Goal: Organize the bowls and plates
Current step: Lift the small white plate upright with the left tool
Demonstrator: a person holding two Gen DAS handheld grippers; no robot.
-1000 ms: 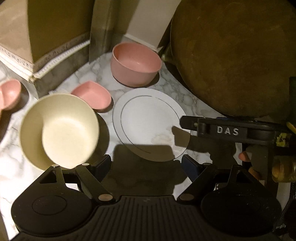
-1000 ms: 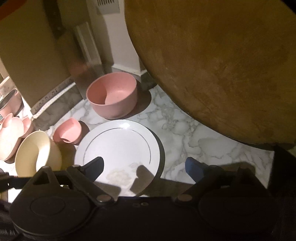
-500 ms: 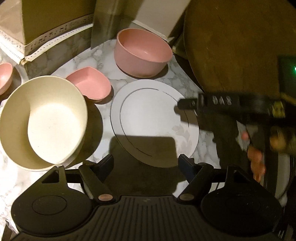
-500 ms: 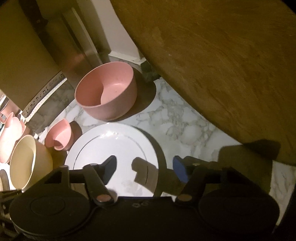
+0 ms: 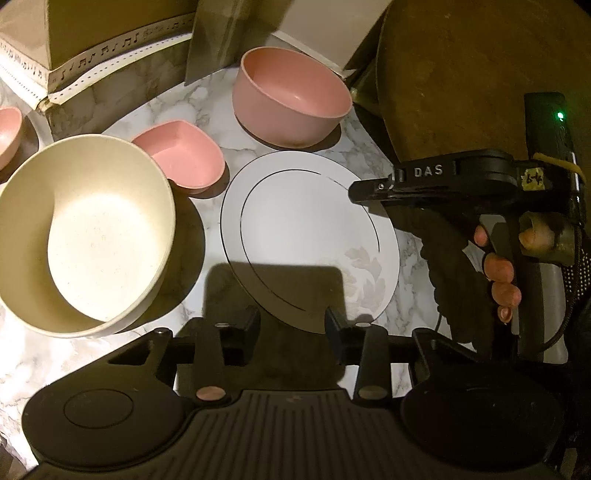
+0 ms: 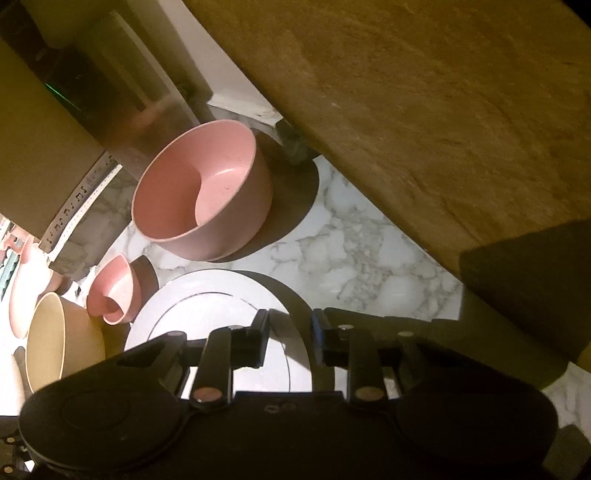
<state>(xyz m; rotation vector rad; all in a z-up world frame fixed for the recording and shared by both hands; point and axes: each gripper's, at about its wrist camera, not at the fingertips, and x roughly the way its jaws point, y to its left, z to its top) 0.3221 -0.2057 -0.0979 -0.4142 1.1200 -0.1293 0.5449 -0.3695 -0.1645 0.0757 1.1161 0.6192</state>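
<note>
Marble counter, white with grey veins, lit hard from above; deep shadows.

Left wrist view, left to right: a small pink bowl cut by the frame edge. A cream bowl, large, upright, sits on the counter to the left of the gripper. Just behind it a shallow pink dish, close against the cream rim. Then the white plate, flat on the marble, thin dark ring, pale leaf print at its near right. Behind the plate stands a big pink bowl, deep, almost touching the plate's far edge.

Left gripper: jaws parted, nothing between them, hanging over the plate's near rim. Contact cannot be told.

Right gripper comes in from the right over the plate's right edge; seen side-on here, "DAS" on its body, bare fingertips on the handle.

Behind: a cardboard box with music-note tape, a pale wall. A round wooden board looms at right, overhanging the counter.

Right wrist view adds: right gripper jaws apart, narrower gap, empty, over the plate. A further pink bowl shows at far left. The board fills the upper right and shades the marble.
</note>
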